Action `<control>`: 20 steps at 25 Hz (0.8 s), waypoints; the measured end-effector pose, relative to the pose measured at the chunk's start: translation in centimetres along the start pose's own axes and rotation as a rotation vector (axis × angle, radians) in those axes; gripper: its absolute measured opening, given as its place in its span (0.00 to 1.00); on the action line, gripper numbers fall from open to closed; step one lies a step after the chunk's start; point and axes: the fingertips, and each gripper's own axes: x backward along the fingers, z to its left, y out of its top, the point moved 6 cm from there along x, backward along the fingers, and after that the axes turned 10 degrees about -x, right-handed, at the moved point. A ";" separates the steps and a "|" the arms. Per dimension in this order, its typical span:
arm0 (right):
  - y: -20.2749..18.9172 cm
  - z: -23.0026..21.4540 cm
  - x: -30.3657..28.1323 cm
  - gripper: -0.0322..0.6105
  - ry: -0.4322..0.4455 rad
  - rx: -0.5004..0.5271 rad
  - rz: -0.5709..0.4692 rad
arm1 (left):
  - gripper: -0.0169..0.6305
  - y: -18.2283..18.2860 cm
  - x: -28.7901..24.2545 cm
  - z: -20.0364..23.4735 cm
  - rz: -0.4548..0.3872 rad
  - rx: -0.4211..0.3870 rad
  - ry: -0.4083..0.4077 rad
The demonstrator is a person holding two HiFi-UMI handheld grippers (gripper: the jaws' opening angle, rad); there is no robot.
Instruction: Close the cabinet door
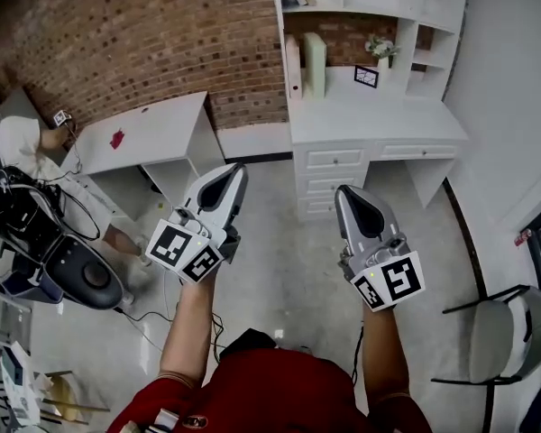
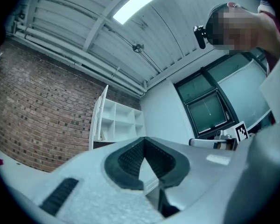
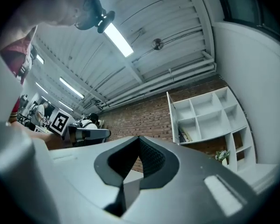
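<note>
Both grippers are held up at chest height over the floor, pointing toward the far wall and holding nothing. My left gripper [image 1: 237, 171] has its jaws met at the tip [image 2: 143, 139], shut and empty. The jaws of my right gripper [image 1: 344, 192] also touch at the tip [image 3: 139, 138]. Ahead of the left gripper stands a low white desk [image 1: 149, 129]. Under it a white panel [image 1: 182, 180] swings out like an open cabinet door. Neither gripper touches it.
A white desk-and-shelf unit [image 1: 379, 120] with drawers [image 1: 335, 159] stands against the brick wall [image 1: 144, 34]; it also shows as a shelf unit [image 2: 116, 122] [image 3: 205, 115]. Cables and dark equipment [image 1: 77, 278] crowd the left, by a seated person [image 1: 18, 142]. A chair [image 1: 514, 332] stands at right.
</note>
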 end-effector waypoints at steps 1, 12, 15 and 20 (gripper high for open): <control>0.0 -0.7 0.2 0.07 -0.006 -0.009 -0.003 | 0.03 0.0 -0.7 0.0 0.002 0.000 -0.004; -0.1 -7.7 -2.5 0.07 -0.053 0.019 -0.014 | 0.03 -2.6 -8.6 4.8 -0.036 0.001 0.009; -1.0 -9.9 -4.7 0.07 -0.061 0.041 -0.003 | 0.03 -4.6 -11.2 7.5 -0.050 0.011 0.022; -2.6 -14.8 -10.8 0.07 -0.076 0.060 0.010 | 0.03 -8.2 -17.1 13.9 -0.069 0.031 0.026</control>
